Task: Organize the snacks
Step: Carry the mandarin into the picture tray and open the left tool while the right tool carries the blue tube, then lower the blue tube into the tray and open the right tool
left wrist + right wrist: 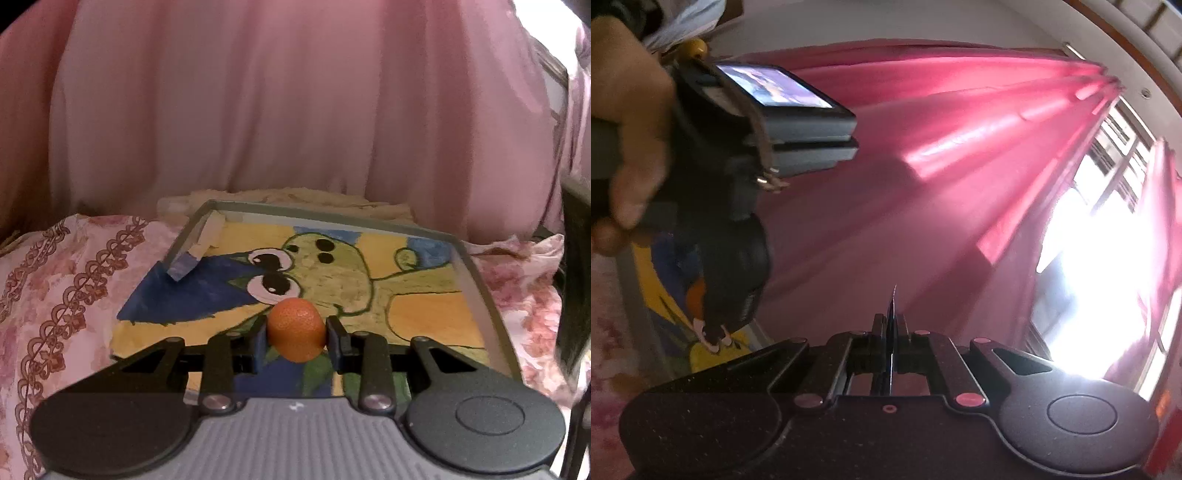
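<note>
At the lower centre of the left wrist view, an orange fruit (296, 329) is clamped in the left gripper (296, 341), above the near part of a painted tray (476, 291). Open tray surface is seen beyond it up to the far rim. A blue-and-white block (194, 254) is leaned in the tray's far left corner. The right gripper (893, 332) is pressed together around a thin dark sliver, raised toward pink curtains (923, 147).
</note>
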